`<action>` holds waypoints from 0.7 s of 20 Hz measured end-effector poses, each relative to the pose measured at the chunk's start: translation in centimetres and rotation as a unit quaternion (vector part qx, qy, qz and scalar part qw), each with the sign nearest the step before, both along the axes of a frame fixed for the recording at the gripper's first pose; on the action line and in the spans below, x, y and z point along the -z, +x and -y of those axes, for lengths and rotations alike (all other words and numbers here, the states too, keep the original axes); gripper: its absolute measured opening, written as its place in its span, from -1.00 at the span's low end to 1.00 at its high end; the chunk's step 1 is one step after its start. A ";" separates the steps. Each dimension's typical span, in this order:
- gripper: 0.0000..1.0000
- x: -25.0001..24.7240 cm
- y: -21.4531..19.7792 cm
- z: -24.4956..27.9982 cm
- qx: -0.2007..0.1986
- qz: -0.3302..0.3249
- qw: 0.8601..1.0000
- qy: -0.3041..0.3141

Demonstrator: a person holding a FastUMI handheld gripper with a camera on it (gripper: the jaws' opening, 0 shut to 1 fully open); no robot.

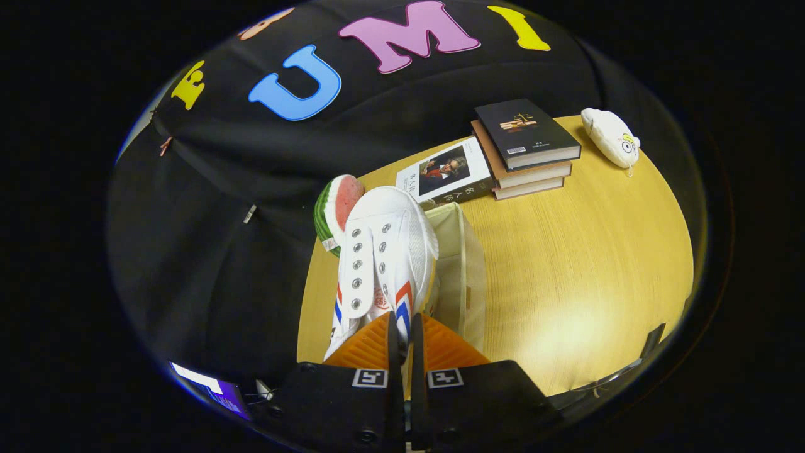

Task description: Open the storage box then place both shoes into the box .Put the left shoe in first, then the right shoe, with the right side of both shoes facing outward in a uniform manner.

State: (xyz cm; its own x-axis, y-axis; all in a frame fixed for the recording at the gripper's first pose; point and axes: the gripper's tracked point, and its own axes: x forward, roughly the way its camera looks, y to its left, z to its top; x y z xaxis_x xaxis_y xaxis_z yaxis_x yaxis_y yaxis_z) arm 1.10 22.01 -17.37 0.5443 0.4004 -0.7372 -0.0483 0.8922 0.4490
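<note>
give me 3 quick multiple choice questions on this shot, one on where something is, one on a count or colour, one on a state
1. Where is the watermelon slice?
A. On the book stack
B. Just beyond the shoe's toe, at the table's edge
C. Inside the storage box

2. How many books are in the stack?
A. Three
B. One
C. Six

3. What are the tongs doing?
A. Wide open over the table
B. Gripping the plush toy
C. Shut on the white shoe

Answers: 1 B, it shows past the toe. 2 A, three stacked covers. 3 C, both fingers pinch the shoe's heel part above the clear storage box.
</note>
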 end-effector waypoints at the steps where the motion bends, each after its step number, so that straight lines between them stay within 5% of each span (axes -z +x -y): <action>1: -0.83 0.3 0.1 0.0 0.002 -0.003 1.000 -0.004; 7: -0.81 1.5 0.6 -0.9 0.007 -0.013 1.000 -0.013; 11: 0.76 -3.0 2.8 -2.0 0.017 0.039 0.998 0.040; 14: 0.98 -5.3 3.5 -0.7 0.006 0.095 0.995 -0.001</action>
